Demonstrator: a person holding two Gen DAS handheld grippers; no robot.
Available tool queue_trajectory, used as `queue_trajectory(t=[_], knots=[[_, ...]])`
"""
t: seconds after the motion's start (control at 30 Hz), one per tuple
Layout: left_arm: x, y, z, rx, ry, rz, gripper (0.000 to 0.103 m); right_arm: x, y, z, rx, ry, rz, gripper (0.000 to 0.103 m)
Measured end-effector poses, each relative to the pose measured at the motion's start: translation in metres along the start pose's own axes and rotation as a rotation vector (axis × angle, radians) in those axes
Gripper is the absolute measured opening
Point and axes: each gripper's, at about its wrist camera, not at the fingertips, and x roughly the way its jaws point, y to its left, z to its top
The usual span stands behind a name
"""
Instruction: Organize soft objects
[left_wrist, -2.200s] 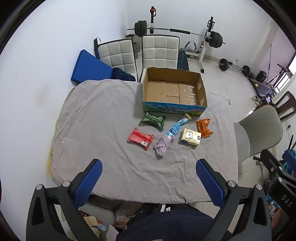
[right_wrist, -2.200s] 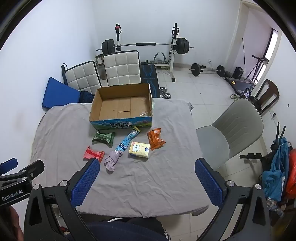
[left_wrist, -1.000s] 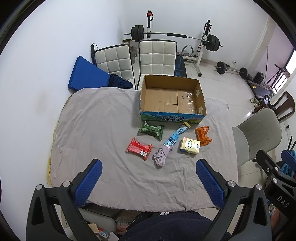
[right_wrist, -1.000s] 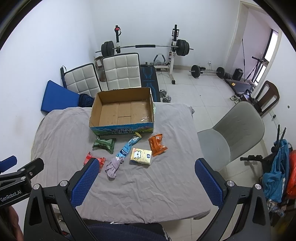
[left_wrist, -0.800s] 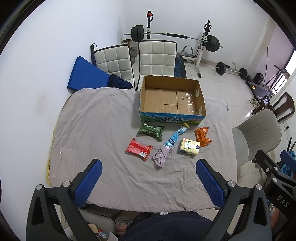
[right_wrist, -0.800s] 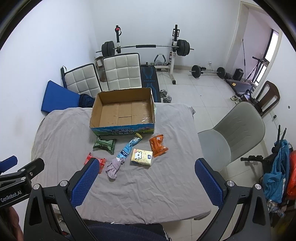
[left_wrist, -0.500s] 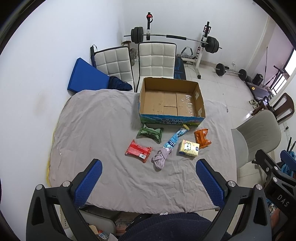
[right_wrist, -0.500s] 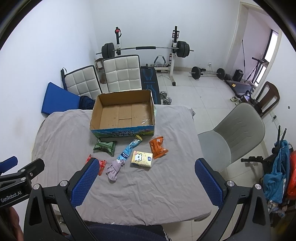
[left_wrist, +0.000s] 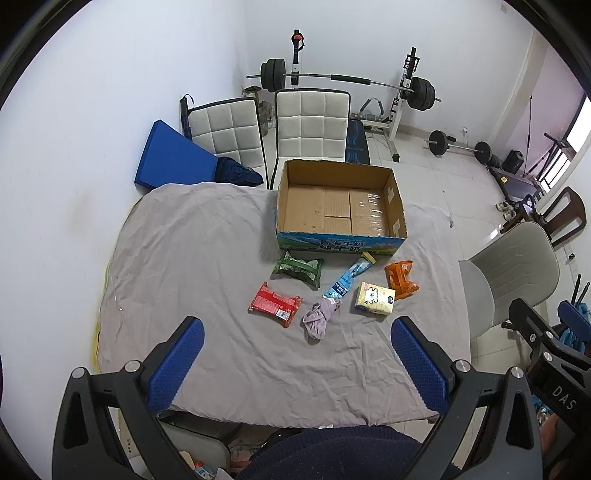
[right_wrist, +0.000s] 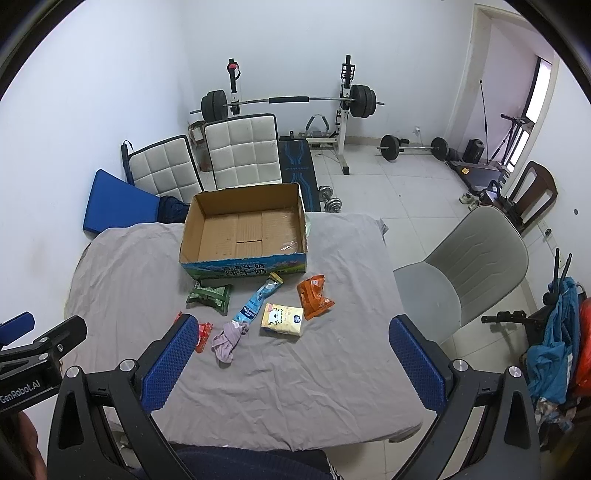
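Note:
An empty cardboard box (left_wrist: 340, 206) (right_wrist: 243, 225) stands at the far side of a grey-covered table (left_wrist: 192, 266) (right_wrist: 295, 387). In front of it lie a green packet (left_wrist: 298, 267) (right_wrist: 209, 294), a red packet (left_wrist: 275, 304) (right_wrist: 204, 332), a blue tube packet (left_wrist: 349, 277) (right_wrist: 258, 297), a purple cloth (left_wrist: 319, 319) (right_wrist: 229, 338), a yellow tissue pack (left_wrist: 375, 302) (right_wrist: 282, 319) and an orange packet (left_wrist: 400, 278) (right_wrist: 314, 295). My left gripper (left_wrist: 295, 362) and right gripper (right_wrist: 291, 362) are open and empty, high above the table's near edge.
Two white padded chairs (left_wrist: 310, 125) and a blue mat (left_wrist: 171, 158) stand behind the table. A grey chair (right_wrist: 469, 266) is at its right. A barbell rack (right_wrist: 288, 99) and weights are on the floor beyond.
Both grippers have drifted slightly up and back, so the table and objects sit a little lower and smaller. Nothing on the table has moved.

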Motion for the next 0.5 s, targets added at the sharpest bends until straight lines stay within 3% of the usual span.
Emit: queue_trajectory(t=[0.5], knots=[[-0.0019,-0.0007,-0.0009,-0.006,-0.005,0.000,0.103,0.0014,-0.0031,-0.0044,-0.013,-0.004,0.014,0.103]])
